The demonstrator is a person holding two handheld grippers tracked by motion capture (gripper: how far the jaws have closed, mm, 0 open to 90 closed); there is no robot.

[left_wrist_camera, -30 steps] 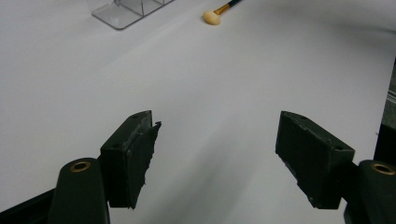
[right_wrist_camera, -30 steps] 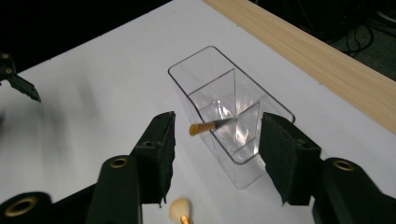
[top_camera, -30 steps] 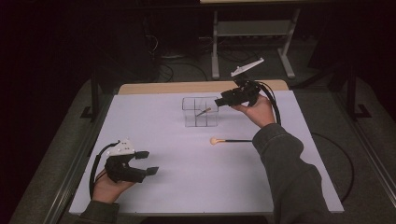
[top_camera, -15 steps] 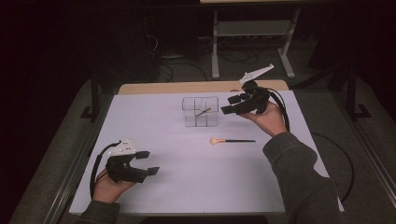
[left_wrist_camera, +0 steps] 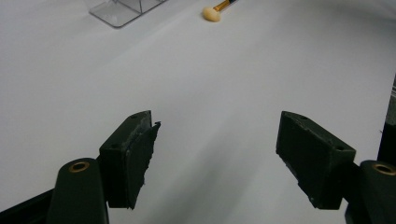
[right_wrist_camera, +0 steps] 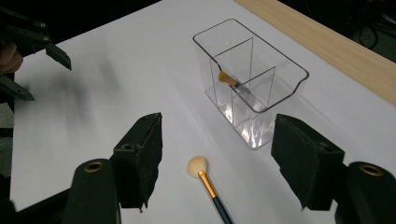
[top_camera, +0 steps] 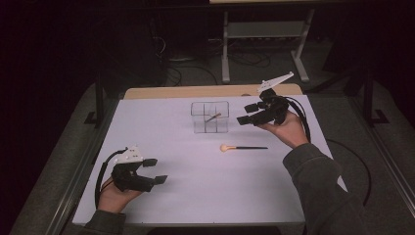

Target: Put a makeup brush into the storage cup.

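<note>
A clear divided box point(top_camera: 209, 128) stands at the far middle of the white sheet, with a small brush point(top_camera: 213, 117) leaning inside it. A second brush with a cream head and a dark handle point(top_camera: 243, 147) lies flat in front of the box. My right gripper point(top_camera: 246, 114) hovers open just right of the box, above the sheet. In the right gripper view the box point(right_wrist_camera: 280, 93), the leaning brush point(right_wrist_camera: 228, 79) and the flat brush point(right_wrist_camera: 205, 179) lie ahead of my open right gripper point(right_wrist_camera: 217, 163). My left gripper point(top_camera: 156, 171) rests open at the near left, holding nothing point(left_wrist_camera: 217, 154).
The sheet's far side ends at a wooden table edge point(top_camera: 195, 91). Metal rails point(top_camera: 78, 171) run along both sides of the table. A cable point(top_camera: 352, 161) trails from the right gripper off the right side. The left gripper point(right_wrist_camera: 32, 42) shows far off in the right gripper view.
My right gripper has drifted a little to the right and nearer, away from the box, and stays open. The left gripper and both brushes have not moved.
</note>
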